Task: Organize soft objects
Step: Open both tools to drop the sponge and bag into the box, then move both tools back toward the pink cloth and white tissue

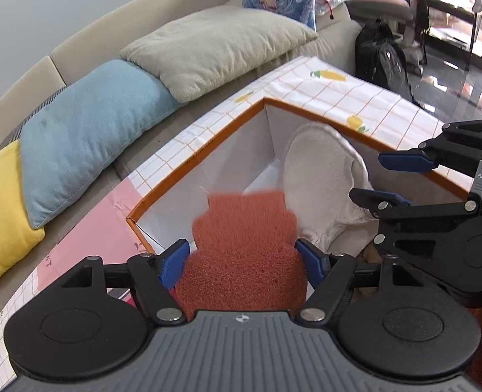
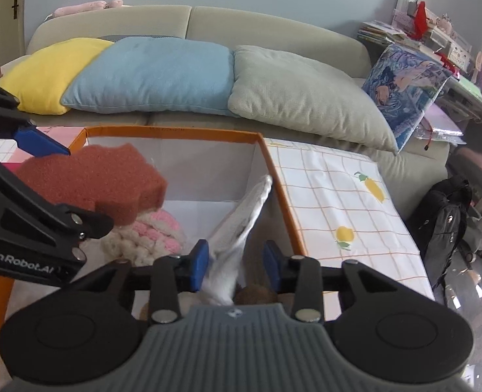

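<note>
My left gripper (image 1: 242, 261) is shut on a rust-red sponge (image 1: 241, 245) and holds it above the open orange-rimmed white box (image 1: 191, 160). The sponge also shows in the right wrist view (image 2: 97, 176), with the left gripper (image 2: 61, 183) at the left. My right gripper (image 2: 236, 261) is open over the box, its fingers either side of a white cloth mitt (image 2: 241, 228) that leans on the box wall. In the left wrist view the mitt (image 1: 319, 176) stands in the box beside the right gripper (image 1: 388, 179). A pink and cream knitted piece (image 2: 149, 232) lies in the box.
The box (image 2: 283, 196) sits on a table with a checked lemon-print cloth (image 2: 339, 196). Behind it a beige sofa (image 2: 188, 19) holds yellow (image 2: 51, 72), blue (image 2: 156, 72) and grey-green (image 2: 299, 98) cushions and a printed cushion (image 2: 404, 91). A black backpack (image 2: 446, 215) stands at the right.
</note>
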`<state>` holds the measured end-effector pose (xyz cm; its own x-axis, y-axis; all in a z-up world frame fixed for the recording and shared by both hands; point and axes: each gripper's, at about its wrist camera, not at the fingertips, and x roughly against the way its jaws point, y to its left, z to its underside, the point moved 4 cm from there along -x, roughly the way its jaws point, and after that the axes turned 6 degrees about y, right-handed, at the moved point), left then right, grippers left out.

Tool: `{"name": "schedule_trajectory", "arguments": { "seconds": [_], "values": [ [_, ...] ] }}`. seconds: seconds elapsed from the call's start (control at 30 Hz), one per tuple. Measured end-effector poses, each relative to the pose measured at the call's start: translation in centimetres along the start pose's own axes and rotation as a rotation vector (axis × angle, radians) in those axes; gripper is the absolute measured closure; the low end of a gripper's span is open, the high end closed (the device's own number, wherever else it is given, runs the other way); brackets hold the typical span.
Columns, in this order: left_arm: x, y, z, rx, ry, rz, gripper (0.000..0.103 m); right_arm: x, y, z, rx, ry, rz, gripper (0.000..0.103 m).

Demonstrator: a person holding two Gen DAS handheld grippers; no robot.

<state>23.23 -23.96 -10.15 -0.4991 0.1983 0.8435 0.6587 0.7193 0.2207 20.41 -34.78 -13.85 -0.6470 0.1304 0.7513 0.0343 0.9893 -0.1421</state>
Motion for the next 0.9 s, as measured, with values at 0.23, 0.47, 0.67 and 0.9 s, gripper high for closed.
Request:
{"name": "schedule_trajectory", "arguments": {
  "seconds": [0.23, 0.47, 0.67, 0.9],
  "values": [
    [4.1, 0.6, 0.2, 0.021, -0.117, 0.022, 0.016, 3.1, -0.6, -0.3, -0.054, -0.027, 0.022, 0.041],
    [9.3, 1.5, 1.8, 0.079, -0.261, 0.058, 0.016, 7.1, -0.4, 0.1, -0.140, -0.073, 0.022, 0.035],
    [12.9, 2.5, 4.6, 0.156, -0.364, 0.054, 0.016, 10.9, 0.9, 1.1, -0.233, -0.138, -0.027, 0.032],
    [15.2, 3.6, 8.9, 0.223, -0.395, 0.007, 0.016, 13.4, 4.1, 2.9, -0.304, -0.140, -0.106, 0.028]
  ]
}}
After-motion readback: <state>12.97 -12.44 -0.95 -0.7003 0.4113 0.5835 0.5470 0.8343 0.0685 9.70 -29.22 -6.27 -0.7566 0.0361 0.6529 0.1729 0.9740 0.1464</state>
